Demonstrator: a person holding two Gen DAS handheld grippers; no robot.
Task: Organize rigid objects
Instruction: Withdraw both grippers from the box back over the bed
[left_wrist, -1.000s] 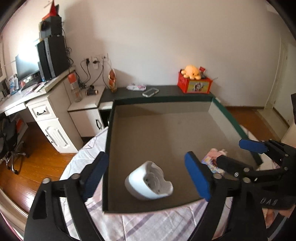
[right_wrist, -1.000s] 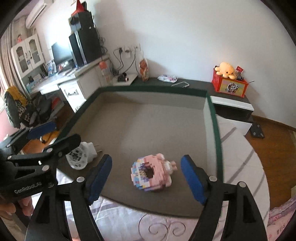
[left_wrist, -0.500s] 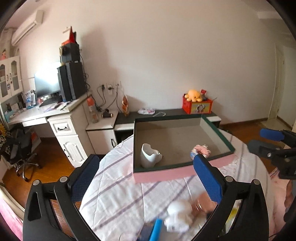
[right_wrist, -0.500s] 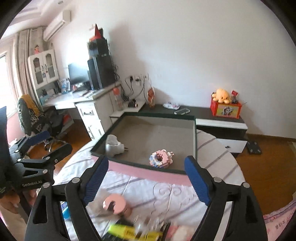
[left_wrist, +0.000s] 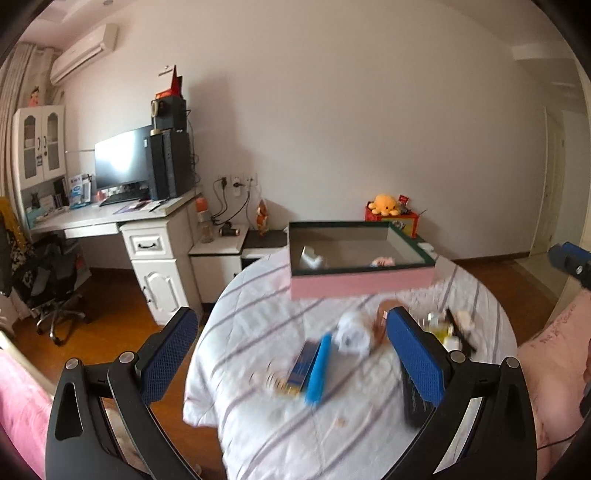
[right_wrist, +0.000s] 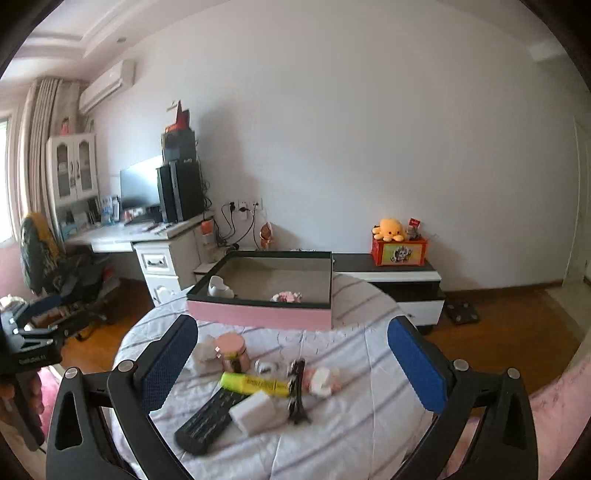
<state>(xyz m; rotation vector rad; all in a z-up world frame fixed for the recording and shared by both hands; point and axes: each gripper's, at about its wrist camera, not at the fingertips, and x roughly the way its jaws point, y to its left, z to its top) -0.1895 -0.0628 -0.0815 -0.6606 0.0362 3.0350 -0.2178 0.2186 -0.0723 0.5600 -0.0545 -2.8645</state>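
A pink-walled box (left_wrist: 362, 282) (right_wrist: 258, 314) with a dark rim stands at the far side of the round table. Inside it lie a white plug adapter (left_wrist: 310, 258) (right_wrist: 219, 288) and a pink block toy (left_wrist: 382, 261) (right_wrist: 286, 296). My left gripper (left_wrist: 290, 312) hangs open and empty over the near table, above a blue box (left_wrist: 314, 363). My right gripper (right_wrist: 292, 322) is opening, with nothing between its jaws. Below it lie a yellow highlighter (right_wrist: 255, 384), a black remote (right_wrist: 208, 421), a white block (right_wrist: 253, 411), a pink tin (right_wrist: 232, 352) and a black hair clip (right_wrist: 297, 391).
The table wears a striped white cloth (right_wrist: 354, 424) and drops off to wood floor all round. A white desk (left_wrist: 147, 236) with a monitor and an office chair (left_wrist: 51, 284) stand to the left. A low cabinet (right_wrist: 388, 273) carries an orange box and a yellow plush.
Both grippers have drawn back from inside the box and risen a little, their jaws spreading wider. The white adapter and the pink toy stayed in the box. Loose items on the table came into view.
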